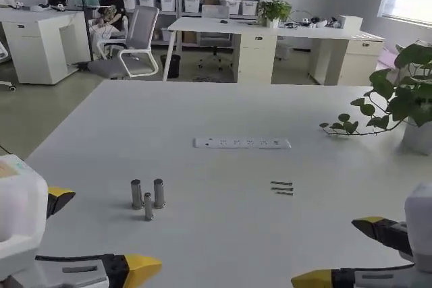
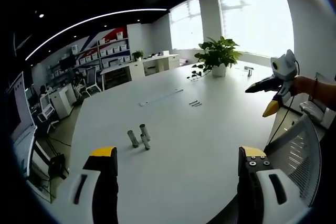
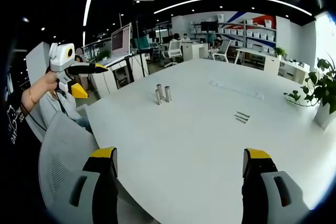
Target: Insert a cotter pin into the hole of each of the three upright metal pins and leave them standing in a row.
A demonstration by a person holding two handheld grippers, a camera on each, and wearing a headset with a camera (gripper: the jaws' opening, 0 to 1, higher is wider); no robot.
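Left hand-held gripper (image 2: pixel 177 153) agape, plant (image 2: pixel 217 53) in pot (image 2: pixel 219 70)

Head view: from the near edge of the bench (image 1: pixel 223 247), facing forward and down over it. The metal pins (image 1: pixel 148 206) are close, with the cotter pins (image 1: pixel 282 188) to their right.

Left gripper view: set back off the near-left edge, faces across the bench toward the potted plant (image 2: pixel 218 56). The right gripper (image 2: pixel 255 102) is at its right.

Right gripper view: off the near-right edge, faces leftward across the bench. The left gripper (image 3: pixel 97 81) is at its left.

All three views share the metal pins, cotter pins and power strip (image 1: pixel 241 143).
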